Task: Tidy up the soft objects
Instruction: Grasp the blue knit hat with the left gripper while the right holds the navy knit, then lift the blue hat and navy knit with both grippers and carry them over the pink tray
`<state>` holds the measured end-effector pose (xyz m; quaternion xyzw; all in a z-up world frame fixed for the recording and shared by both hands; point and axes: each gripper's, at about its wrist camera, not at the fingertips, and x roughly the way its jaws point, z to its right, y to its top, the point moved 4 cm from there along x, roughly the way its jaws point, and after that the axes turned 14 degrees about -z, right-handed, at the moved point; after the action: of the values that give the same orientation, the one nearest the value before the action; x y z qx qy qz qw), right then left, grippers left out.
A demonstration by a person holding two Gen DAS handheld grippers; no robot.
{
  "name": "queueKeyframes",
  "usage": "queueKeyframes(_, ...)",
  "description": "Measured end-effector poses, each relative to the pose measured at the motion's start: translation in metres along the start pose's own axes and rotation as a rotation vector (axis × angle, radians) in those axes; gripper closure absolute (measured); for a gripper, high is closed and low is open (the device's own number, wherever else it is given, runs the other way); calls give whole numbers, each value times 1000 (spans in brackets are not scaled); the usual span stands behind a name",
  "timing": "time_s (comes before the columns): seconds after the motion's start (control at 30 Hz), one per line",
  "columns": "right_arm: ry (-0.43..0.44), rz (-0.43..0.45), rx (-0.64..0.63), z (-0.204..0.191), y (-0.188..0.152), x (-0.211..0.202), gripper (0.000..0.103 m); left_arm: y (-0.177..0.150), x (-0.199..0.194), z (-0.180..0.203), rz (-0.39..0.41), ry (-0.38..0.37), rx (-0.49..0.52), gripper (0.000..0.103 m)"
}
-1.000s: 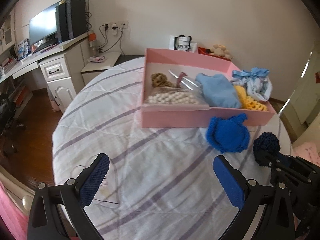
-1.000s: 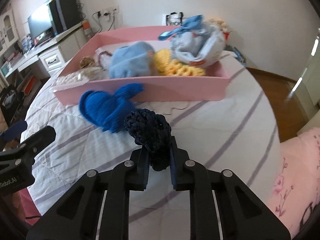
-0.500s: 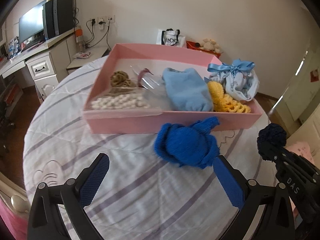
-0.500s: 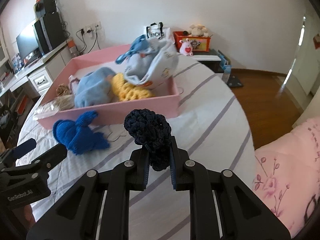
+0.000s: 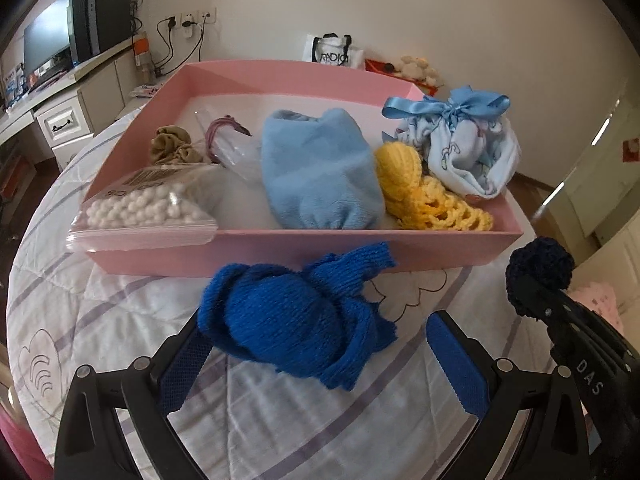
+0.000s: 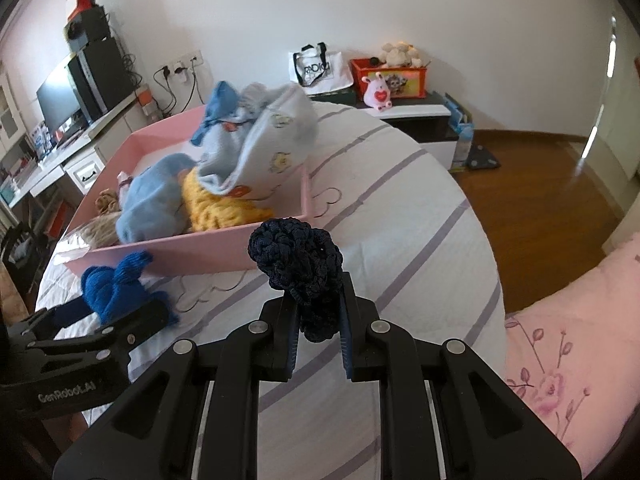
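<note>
A royal-blue knitted piece point(image 5: 296, 328) lies on the striped cloth just in front of the pink tray point(image 5: 280, 252). My left gripper point(image 5: 320, 364) is open and straddles it, and the knit covers the tip of the left finger. Off to the right, clear of the cloth, my right gripper point(image 6: 319, 314) is shut on a dark navy crocheted piece point(image 6: 296, 256). That navy piece point(image 5: 538, 268) also shows at the right edge of the left wrist view. The blue knit point(image 6: 112, 288) sits left of the navy piece.
The tray holds a bag of white balls point(image 5: 140, 208), a beige scrunchie point(image 5: 172, 148), a light-blue fleece point(image 5: 320, 172), a yellow crochet piece point(image 5: 420, 196) and a ribboned print pouch point(image 5: 472, 148). A pink bedspread point(image 6: 580, 340) lies right of the round table point(image 6: 420, 208).
My left gripper has moved across the cloth to the royal-blue knit, which now lies between its fingers. The right gripper, still shut on the navy piece, has shifted toward the tray's right corner.
</note>
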<state>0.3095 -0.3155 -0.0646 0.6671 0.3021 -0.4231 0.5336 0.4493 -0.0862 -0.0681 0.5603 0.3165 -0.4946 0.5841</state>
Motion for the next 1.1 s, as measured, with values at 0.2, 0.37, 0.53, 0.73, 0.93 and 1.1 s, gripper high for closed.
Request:
queueKeyframes(0.2, 30, -18, 4, 7, 4, 12, 87, 5, 11, 4, -12, 8, 9, 38)
queueKeyframes(0.37, 40, -24, 4, 8, 2, 13, 87, 4, 10, -1, -5, 25, 7, 53)
queueKeyframes(0.53, 36, -7, 2, 5, -3, 4, 87, -2, 1, 2, 16, 23, 30, 54)
queueKeyframes(0.73, 32, 17, -18, -8, -11, -14, 87, -14, -16, 2, 57, 46, 42, 53)
queueKeyframes(0.93, 29, 52, -44, -21, -21, -35, 87, -28, -37, -1, 99, 54, 42, 53)
queueKeyframes(1.1, 28, 96, -71, -33, -30, -58, 86, -47, -64, -7, 150, 63, 40, 53)
